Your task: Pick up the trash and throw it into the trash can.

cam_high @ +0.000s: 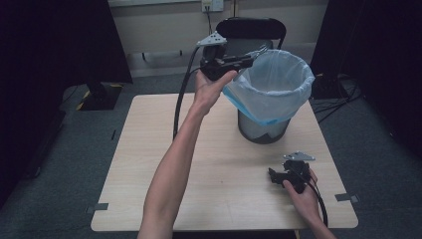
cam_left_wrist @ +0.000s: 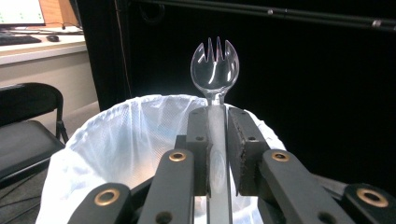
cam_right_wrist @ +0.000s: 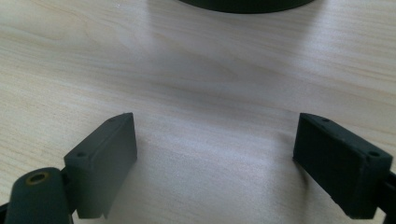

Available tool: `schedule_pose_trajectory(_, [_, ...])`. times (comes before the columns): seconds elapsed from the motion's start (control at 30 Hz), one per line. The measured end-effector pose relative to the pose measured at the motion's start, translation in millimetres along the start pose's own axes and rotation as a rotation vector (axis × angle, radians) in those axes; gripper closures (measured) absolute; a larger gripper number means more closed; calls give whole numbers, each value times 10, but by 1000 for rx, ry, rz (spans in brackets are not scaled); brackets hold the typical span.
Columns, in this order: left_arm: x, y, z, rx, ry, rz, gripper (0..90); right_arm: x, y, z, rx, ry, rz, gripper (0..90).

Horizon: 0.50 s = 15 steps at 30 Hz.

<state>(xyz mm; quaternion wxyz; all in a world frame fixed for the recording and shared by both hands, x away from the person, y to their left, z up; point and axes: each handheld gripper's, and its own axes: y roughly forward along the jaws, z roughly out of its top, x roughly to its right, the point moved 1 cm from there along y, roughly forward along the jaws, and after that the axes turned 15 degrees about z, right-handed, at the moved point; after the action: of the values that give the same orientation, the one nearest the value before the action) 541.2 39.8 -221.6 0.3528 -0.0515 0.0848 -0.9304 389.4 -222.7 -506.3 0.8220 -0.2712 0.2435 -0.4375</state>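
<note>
My left gripper (cam_high: 249, 59) is raised at the near-left rim of a dark bin lined with a pale blue bag (cam_high: 271, 82). It is shut on the handle of a clear plastic spork (cam_left_wrist: 215, 67), whose tined head sticks up past the jaws over the bag's opening (cam_left_wrist: 135, 140). The spork's tip shows faintly at the bin's rim (cam_high: 260, 50). My right gripper (cam_high: 273, 176) rests low on the wooden table (cam_high: 149, 164) at the front right, pointing left. Its jaws stand wide apart over bare wood (cam_right_wrist: 215, 158), with nothing between them.
The bin stands at the back right of the table. A black chair (cam_high: 251, 27) is behind the table, with a wall and a socket beyond. Black curtains hang at both sides. Cables trail from both grippers, and tape marks sit near the table's front corners.
</note>
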Motion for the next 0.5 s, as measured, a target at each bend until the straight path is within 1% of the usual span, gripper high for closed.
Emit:
schedule_pose_trajectory(0.03, [12, 35, 8, -1, 3, 1, 799, 0, 0, 0, 0, 0, 0, 126])
schedule_pose_trajectory(0.07, [26, 106, 23, 0, 2, -8, 800, 0, 0, 0, 0, 0, 0, 125])
schedule_pose_trajectory(0.1, [33, 143, 30, 0, -5, -13, 799, 0, 0, 0, 0, -1, 0, 125])
schedule_pose_trajectory(0.13, [52, 229, 47, -1, -7, -11, 799, 1, 0, 0, 0, -1, 0, 126])
schedule_pose_trajectory(0.17, [52, 229, 47, -1, -7, -11, 799, 1, 0, 0, 0, -1, 0, 126])
schedule_pose_trajectory(0.23, [63, 323, 53, -3, -11, -20, 799, 0, 0, 0, 0, -1, 0, 126])
schedule_pose_trajectory(0.27, [81, 383, 42, -5, -17, -19, 799, 0, 0, 0, 0, -1, 0, 125])
schedule_pose_trajectory(0.3, [81, 383, 42, -5, -17, -19, 798, 0, 0, 0, 0, -1, 0, 125])
schedule_pose_trajectory(0.33, [94, 446, 22, -18, -23, -24, 799, 1, 0, 0, 0, -1, 0, 125])
schedule_pose_trajectory(0.37, [94, 446, 22, -18, -23, -24, 798, 1, 0, 0, 0, -1, 0, 125])
schedule_pose_trajectory(0.4, [102, 504, 5, -30, -19, -19, 799, 0, 0, 0, 0, -1, 0, 126])
schedule_pose_trajectory(0.43, [102, 504, 5, -30, -19, -19, 798, 0, 0, 0, 0, -1, 0, 126])
schedule_pose_trajectory(0.5, [96, 556, -15, -30, -26, -17, 797, 0, 0, 0, 0, 0, 0, 126])
